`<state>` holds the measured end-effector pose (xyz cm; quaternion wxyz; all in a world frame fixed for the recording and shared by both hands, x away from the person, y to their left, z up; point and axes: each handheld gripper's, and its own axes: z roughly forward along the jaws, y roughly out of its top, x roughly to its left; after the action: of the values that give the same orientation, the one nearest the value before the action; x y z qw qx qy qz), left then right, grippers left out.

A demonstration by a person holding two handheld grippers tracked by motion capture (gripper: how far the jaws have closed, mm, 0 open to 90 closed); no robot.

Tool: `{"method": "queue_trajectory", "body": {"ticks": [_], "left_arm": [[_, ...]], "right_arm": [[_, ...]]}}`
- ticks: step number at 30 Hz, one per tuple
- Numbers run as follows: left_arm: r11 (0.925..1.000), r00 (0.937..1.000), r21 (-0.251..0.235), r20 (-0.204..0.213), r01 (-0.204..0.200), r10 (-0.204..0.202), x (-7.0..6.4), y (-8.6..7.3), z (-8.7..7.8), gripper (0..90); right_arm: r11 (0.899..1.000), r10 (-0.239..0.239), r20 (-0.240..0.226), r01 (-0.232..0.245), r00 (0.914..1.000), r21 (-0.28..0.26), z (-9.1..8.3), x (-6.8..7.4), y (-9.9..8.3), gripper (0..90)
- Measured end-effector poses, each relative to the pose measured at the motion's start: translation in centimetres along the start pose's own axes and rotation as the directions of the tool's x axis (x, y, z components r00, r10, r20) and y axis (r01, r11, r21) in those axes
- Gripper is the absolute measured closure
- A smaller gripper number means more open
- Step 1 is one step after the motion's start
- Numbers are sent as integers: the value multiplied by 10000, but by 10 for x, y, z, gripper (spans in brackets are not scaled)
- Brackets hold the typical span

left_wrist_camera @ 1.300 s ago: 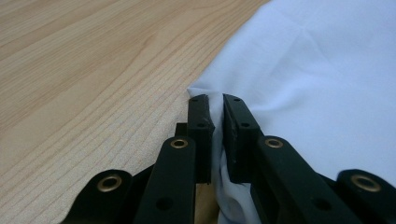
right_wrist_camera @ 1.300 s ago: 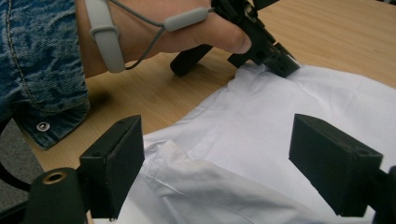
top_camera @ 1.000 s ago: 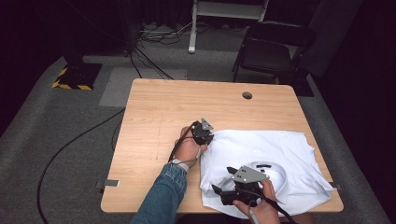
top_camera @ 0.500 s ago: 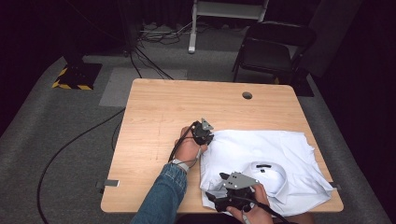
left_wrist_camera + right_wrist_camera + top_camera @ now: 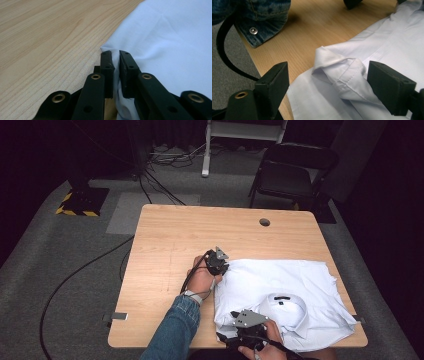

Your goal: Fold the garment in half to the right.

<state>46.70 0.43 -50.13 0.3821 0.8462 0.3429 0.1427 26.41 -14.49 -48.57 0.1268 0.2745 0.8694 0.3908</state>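
Observation:
A white collared shirt (image 5: 280, 275) lies folded on the right half of the wooden table (image 5: 165, 250), collar toward the near edge. My left gripper (image 5: 220, 266) is at the shirt's far left corner; in the left gripper view it (image 5: 115, 57) is shut on a pinch of the white fabric (image 5: 162, 37) at the edge. My right gripper (image 5: 227, 335) is at the shirt's near left corner, by the table's front edge. In the right gripper view it (image 5: 332, 82) stands wide open, with a folded cuff (image 5: 339, 72) lying between its jaws, untouched.
A denim sleeve (image 5: 262, 15) and a black cable (image 5: 222, 50) lie close to the left of the right gripper. The table has a cable hole (image 5: 264, 222) at its far right. A dark chair (image 5: 290, 175) stands behind the table, and cables (image 5: 75, 275) cross the floor.
My right gripper has moved left and toward the table's front edge, over the shirt's near left corner. The left gripper has kept its hold and place.

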Motion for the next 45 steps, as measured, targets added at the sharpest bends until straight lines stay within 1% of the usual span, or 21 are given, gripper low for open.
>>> {"method": "queue_trajectory", "body": {"ticks": [11, 17, 26, 29, 30, 31, 32, 33, 35, 38, 39, 40, 42, 45], "left_arm": [[10000, 10000, 12, -11, -18, 18, 0, 0, 0, 819], [10000, 10000, 12, -6, -12, 12, 0, 0, 0, 820], [10000, 10000, 10, -26, -41, 41, 0, 0, 0, 820], [10000, 10000, 8, -35, -48, 48, 0, 0, 0, 820], [10000, 10000, 10, -33, -53, 53, 0, 0, 0, 819], [10000, 10000, 1, -48, -56, 56, 0, 0, 0, 819], [10000, 10000, 0, -52, -58, 58, 0, 0, 0, 820], [10000, 10000, 3, 5, 15, -15, 0, 0, 0, 819], [9999, 9999, 15, 75, 115, -116, 1, 0, 0, 819], [9999, 9999, 22, 77, 149, -149, 2, 0, 0, 819], [9998, 9997, 16, 119, 200, -200, 2, 0, 0, 819], [9994, 9992, -7, 186, 342, -342, 3, 0, 0, 817], [9975, 9971, -21, 299, 708, -707, 5, 0, 0, 816], [9943, 9939, -152, 326, 1059, -1053, 6, 2, -3, 822]], "right_arm": [[9994, -72, -67, 74, 10000, 325, 10, 5, -10, 154], [9993, -289, 35, 288, 9996, 246, 15, 8, -14, 115], [9997, -159, 73, 157, 9998, 207, 16, 11, -14, 104], [9995, -44, 165, 39, 9999, 322, 17, 11, -12, 115], [9992, 2, 236, -11, 9997, 393, 17, 11, -11, 141], [9990, 48, 317, -62, 9995, 445, 16, 10, -9, 192], [9988, 94, 428, -115, 9990, 477, 15, 8, -8, 271], [9985, 198, 572, -226, 9982, 490, 13, 6, -7, 352], [9984, 262, 828, -302, 9962, 470, 11, 3, -7, 505], [9989, 209, 1173, -257, 9929, 397, 9, 0, -8, 711], [9991, 138, 1295, -189, 9915, 381, 9, 0, -8, 751], [9991, 111, 1352, -164, 9908, 379, 9, 0, -8, 779], [9987, 251, 1347, -307, 9906, 399, 9, 0, -7, 797], [9980, 379, 1265, -439, 9912, 445, 7, 0, -5, 804]]}}
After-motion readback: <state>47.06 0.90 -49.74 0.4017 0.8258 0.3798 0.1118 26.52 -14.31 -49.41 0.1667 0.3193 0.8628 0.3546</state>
